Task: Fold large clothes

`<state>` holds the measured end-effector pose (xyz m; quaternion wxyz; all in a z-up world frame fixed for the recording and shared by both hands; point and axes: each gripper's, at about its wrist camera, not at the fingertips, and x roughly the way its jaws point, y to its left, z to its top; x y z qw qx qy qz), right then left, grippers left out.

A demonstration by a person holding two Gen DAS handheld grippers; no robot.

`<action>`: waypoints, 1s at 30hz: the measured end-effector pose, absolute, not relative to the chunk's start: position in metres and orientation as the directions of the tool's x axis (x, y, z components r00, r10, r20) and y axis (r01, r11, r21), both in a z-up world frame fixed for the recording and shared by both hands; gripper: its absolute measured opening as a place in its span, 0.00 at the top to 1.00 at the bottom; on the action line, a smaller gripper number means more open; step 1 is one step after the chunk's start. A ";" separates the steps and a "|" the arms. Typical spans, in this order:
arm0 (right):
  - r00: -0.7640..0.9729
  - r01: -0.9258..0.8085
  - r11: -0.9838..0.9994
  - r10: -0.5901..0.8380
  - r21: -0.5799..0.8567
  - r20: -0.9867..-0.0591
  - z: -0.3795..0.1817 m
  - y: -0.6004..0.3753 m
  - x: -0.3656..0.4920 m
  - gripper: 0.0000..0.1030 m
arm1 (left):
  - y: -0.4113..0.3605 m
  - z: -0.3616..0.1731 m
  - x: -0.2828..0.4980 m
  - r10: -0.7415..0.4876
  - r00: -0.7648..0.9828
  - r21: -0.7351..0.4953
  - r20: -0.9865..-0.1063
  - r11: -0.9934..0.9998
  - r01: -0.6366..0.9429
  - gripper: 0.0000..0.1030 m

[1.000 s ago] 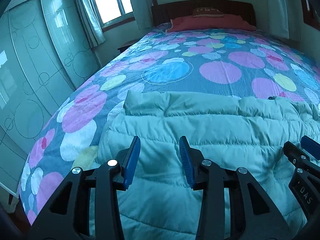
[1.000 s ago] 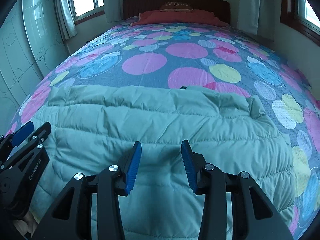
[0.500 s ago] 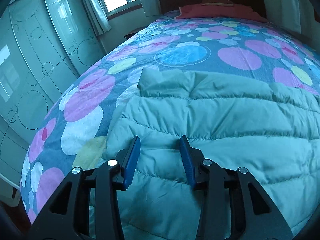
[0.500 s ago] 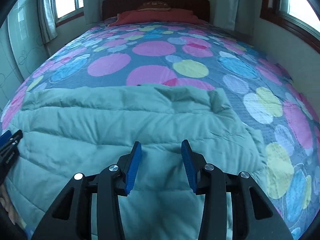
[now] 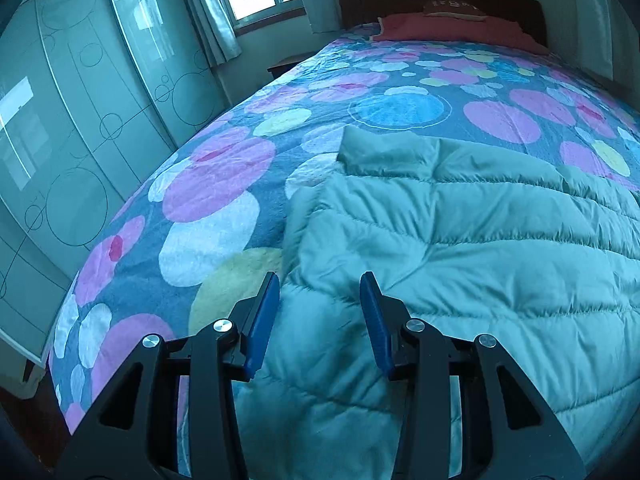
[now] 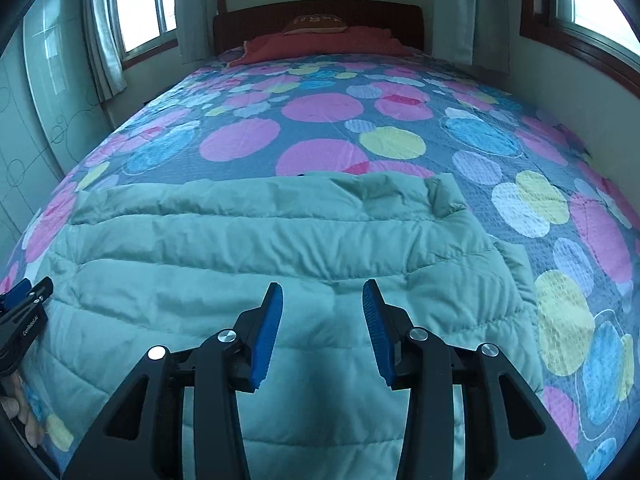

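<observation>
**Grippers poised over a puffer jacket spread on a bed**

Quilted pale-green puffer jacket lies flat across the near end of a bed covered in a spotted bedspread, smoothed out so that its edges can be reached for folding. The left gripper hangs above the jacket's left edge, where the padding meets the bedspread; its blue-padded fingers are spread apart with nothing between them. The right gripper hangs over the jacket's right half, short of the sleeve that is tucked along that side; its fingers are likewise spread and empty. Judging by this, each gripper is lining up on its own side for a grasp. A red pillow rests against the headboard, well apart.
</observation>
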<state>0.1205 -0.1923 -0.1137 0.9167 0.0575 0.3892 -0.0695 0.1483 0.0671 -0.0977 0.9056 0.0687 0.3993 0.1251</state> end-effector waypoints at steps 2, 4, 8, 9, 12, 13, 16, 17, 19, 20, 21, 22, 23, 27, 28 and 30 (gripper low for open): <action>0.695 0.124 0.991 -0.053 0.047 -0.717 -0.112 -0.173 0.117 0.59 | 0.080 -0.094 0.140 0.286 0.647 0.208 -0.707 0.958 -0.197 0.58; 0.698 0.078 0.997 -0.032 0.030 -0.716 -0.112 -0.154 0.117 0.59 | 0.092 -0.093 0.133 0.302 0.644 0.208 -0.703 0.953 -0.220 0.55; 0.704 0.022 1.000 -0.015 0.000 -0.710 -0.109 -0.123 0.125 0.59 | 0.111 -0.094 0.123 0.337 0.630 0.223 -0.699 0.941 -0.255 0.55; 0.701 0.015 1.000 -0.020 -0.012 -0.712 -0.110 -0.118 0.127 0.59 | 0.115 -0.095 0.122 0.345 0.624 0.226 -0.701 0.938 -0.264 0.55; 0.676 0.006 0.999 -0.033 -0.039 -0.737 -0.120 -0.107 0.138 0.59 | 0.127 -0.098 0.118 0.356 0.609 0.219 -0.709 0.932 -0.290 0.55; 0.663 0.003 0.999 -0.039 -0.049 -0.747 -0.125 -0.104 0.141 0.59 | 0.129 -0.100 0.118 0.358 0.604 0.219 -0.712 0.931 -0.293 0.55; 0.650 0.002 0.998 -0.048 -0.061 -0.759 -0.140 -0.101 0.144 0.59 | 0.134 -0.106 0.117 0.358 0.592 0.216 -0.722 0.930 -0.298 0.55; 0.650 0.004 0.999 -0.044 -0.054 -0.759 -0.143 -0.102 0.144 0.59 | 0.135 -0.107 0.116 0.355 0.590 0.212 -0.725 0.930 -0.299 0.55; 0.647 0.006 0.999 -0.036 -0.043 -0.761 -0.145 -0.103 0.143 0.59 | 0.136 -0.109 0.115 0.346 0.586 0.200 -0.733 0.933 -0.300 0.55; 0.646 0.006 0.999 -0.036 -0.043 -0.762 -0.146 -0.103 0.143 0.59 | 0.137 -0.109 0.114 0.336 0.583 0.188 -0.740 0.935 -0.300 0.55; 0.647 0.006 0.999 -0.038 -0.045 -0.762 -0.146 -0.102 0.143 0.59 | 0.138 -0.110 0.113 0.326 0.580 0.175 -0.747 0.937 -0.301 0.54; 0.648 0.006 0.999 -0.040 -0.047 -0.761 -0.146 -0.102 0.143 0.59 | 0.141 -0.110 0.112 0.314 0.576 0.158 -0.755 0.939 -0.304 0.53; 0.650 0.005 0.999 -0.043 -0.052 -0.759 -0.146 -0.101 0.143 0.59 | 0.144 -0.109 0.110 0.301 0.571 0.140 -0.763 0.941 -0.309 0.52; 0.654 0.006 0.998 -0.048 -0.058 -0.755 -0.147 -0.100 0.142 0.59 | 0.153 -0.102 0.105 0.228 0.573 0.041 -0.787 0.946 -0.321 0.50; 0.654 0.006 0.998 -0.048 -0.058 -0.755 -0.147 -0.101 0.142 0.59 | 0.153 -0.100 0.105 0.213 0.575 0.026 -0.790 0.948 -0.316 0.50; 0.654 0.005 0.998 -0.047 -0.057 -0.755 -0.147 -0.100 0.142 0.59 | 0.152 -0.098 0.103 0.178 0.581 -0.011 -0.794 0.951 -0.308 0.49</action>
